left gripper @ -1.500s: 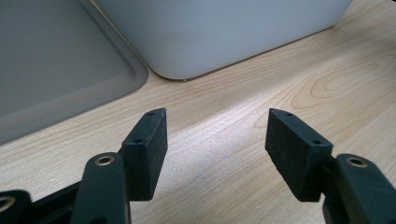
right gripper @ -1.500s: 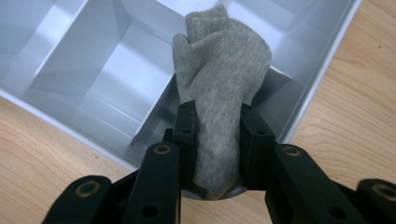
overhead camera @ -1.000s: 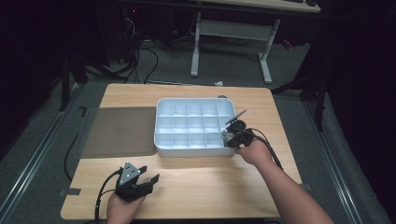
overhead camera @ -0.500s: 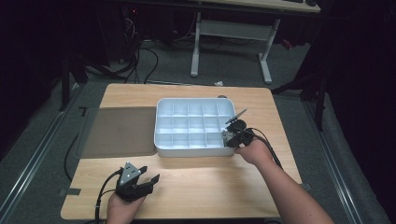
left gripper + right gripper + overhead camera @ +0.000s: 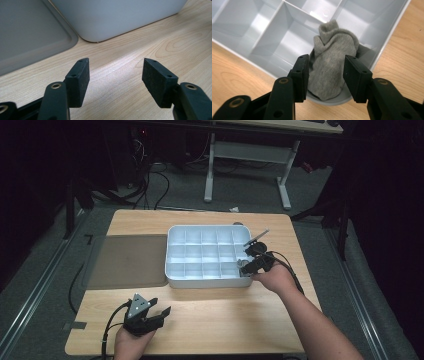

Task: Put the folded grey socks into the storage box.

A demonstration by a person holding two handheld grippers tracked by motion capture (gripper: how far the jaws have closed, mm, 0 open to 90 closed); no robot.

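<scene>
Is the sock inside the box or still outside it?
Inside. The grey sock sits bunched in a corner compartment of the white box, with the right gripper's fingers on either side of it.

The left gripper (image 5: 116, 75) hangs low over the wooden table (image 5: 155, 47), its 2 jaws apart with nothing between, facing the white box's (image 5: 117, 17) corner beside the grey tray (image 5: 30, 32).

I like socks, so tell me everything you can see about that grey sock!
The grey sock is soft, knitted-looking cloth, bunched up into a crumpled roll. It sits in a corner compartment of the white divided tray, the corner nearest the person's right hand, with its lower end lying over the tray's rim. The right gripper has just been opening its jaws; the sock lies between them, and they look loose around it.
</scene>
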